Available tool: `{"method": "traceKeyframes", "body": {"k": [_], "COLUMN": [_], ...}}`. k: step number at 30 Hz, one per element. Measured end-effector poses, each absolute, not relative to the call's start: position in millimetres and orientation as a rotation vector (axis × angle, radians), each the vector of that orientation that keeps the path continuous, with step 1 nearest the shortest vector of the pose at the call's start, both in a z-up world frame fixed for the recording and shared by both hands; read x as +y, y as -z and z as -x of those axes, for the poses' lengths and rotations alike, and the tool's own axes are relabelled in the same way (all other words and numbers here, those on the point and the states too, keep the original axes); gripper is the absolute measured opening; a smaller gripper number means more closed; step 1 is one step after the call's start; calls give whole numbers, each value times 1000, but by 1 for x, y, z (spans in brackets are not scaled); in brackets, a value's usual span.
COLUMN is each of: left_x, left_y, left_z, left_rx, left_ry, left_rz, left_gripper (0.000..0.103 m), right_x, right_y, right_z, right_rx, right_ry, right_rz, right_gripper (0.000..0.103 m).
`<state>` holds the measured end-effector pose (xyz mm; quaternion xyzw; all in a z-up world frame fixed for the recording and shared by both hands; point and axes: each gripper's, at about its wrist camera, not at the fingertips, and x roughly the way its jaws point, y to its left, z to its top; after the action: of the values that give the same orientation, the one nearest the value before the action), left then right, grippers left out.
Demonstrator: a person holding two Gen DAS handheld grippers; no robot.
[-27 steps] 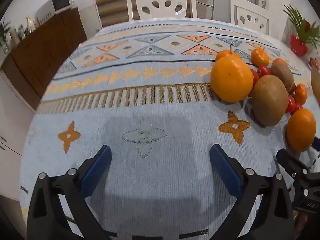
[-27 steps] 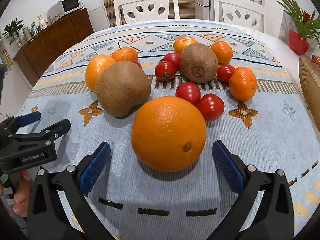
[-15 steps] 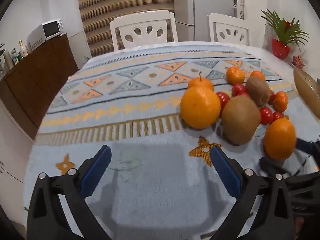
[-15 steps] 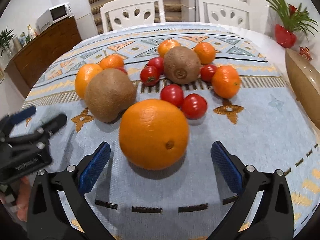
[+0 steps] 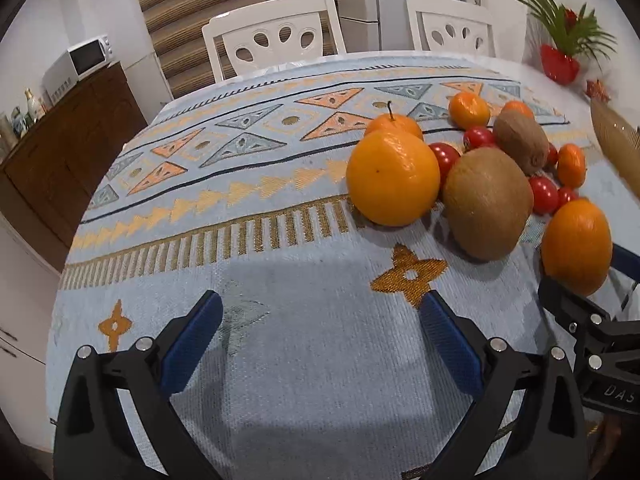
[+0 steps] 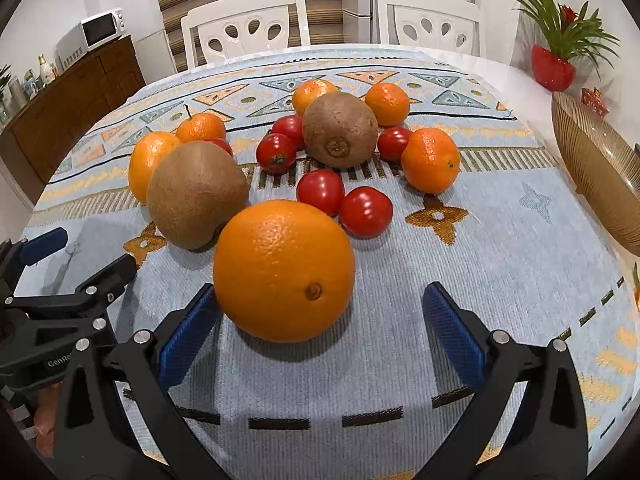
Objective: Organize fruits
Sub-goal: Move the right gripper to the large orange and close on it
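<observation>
The big orange (image 6: 284,270) now sits nearer the right gripper (image 6: 320,320), off-centre toward the left finger between its wide-apart blue pads. Only the right wrist view shows the ribbed bowl (image 6: 596,168) fully. The left gripper (image 5: 320,336) gapes over bare tablecloth (image 5: 280,360); a kiwi (image 5: 488,204) crowds the orange.

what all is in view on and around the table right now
large oranges: 2, orange, one between the right gripper's fingers, one at the pile's left
kiwis: 2, brown, left and centre
mandarins: 4, orange, back and right of the pile
tomatoes: at least 6, red, scattered among the fruit
bowl: 1, amber ribbed, table's right edge
tablecloth: 1, light blue patterned
chairs: 2, white, behind the table
microwave: 1, white, on the sideboard
potted plant: 1, green in a red pot, right
left gripper: black with blue pads, open, empty
right gripper: same, open around the orange
</observation>
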<state>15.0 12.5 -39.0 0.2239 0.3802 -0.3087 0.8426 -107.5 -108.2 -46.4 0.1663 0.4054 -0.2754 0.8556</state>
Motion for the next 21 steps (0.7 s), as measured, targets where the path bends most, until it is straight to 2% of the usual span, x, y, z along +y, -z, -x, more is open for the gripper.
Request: {"method": "traceKeyframes", "body": {"k": [21], "left_x": [11], "left_y": [39], "left_z": [-14], "left_rx": [802], "left_ry": [643], "left_rz": [-494], "left_gripper": [98], "right_x": [-105], "right_y": [47], "right_z": [103], "right_rx": [872], "right_ry": [594], "right_rz": [-332], "right_gripper": [100]}}
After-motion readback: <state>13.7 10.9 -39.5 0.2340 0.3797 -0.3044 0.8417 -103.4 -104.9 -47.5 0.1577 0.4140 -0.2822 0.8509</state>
